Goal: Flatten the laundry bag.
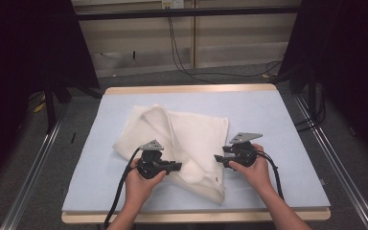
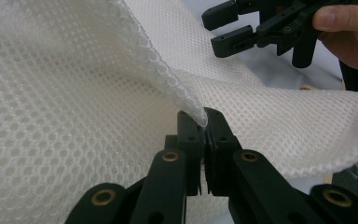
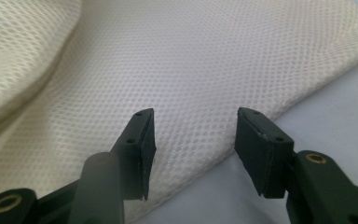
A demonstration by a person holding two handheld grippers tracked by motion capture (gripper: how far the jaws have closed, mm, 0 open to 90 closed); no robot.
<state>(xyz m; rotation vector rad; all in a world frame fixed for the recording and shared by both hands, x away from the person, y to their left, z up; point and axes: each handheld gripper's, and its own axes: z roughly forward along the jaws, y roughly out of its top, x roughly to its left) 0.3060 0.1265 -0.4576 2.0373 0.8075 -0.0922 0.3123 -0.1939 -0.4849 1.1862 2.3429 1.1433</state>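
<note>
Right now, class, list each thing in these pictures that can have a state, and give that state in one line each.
White mesh cloth: crumpled and partly folded on the table, one fold lifted.
Left gripper: jaws shut on a fold of the cloth.
Right gripper: jaws open, poised over the cloth's edge, gripping nothing.
Table: light blue top, bearing the cloth.

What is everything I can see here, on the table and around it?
Cloth: one, white mesh, crumpled mid-table, a fold pinched by the left gripper.
Mat: one, pale blue, covers the tabletop.
Table: one, light wood edge, centre of the room.
Cables: several, black, on the grey floor behind the table.
Curtains: two, black, left and right of the table.
Left gripper: one, black, shut on the cloth.
Right gripper: one, black, jaws open above the cloth's edge.
Hands: two, each holding a gripper at the near edge.
</note>
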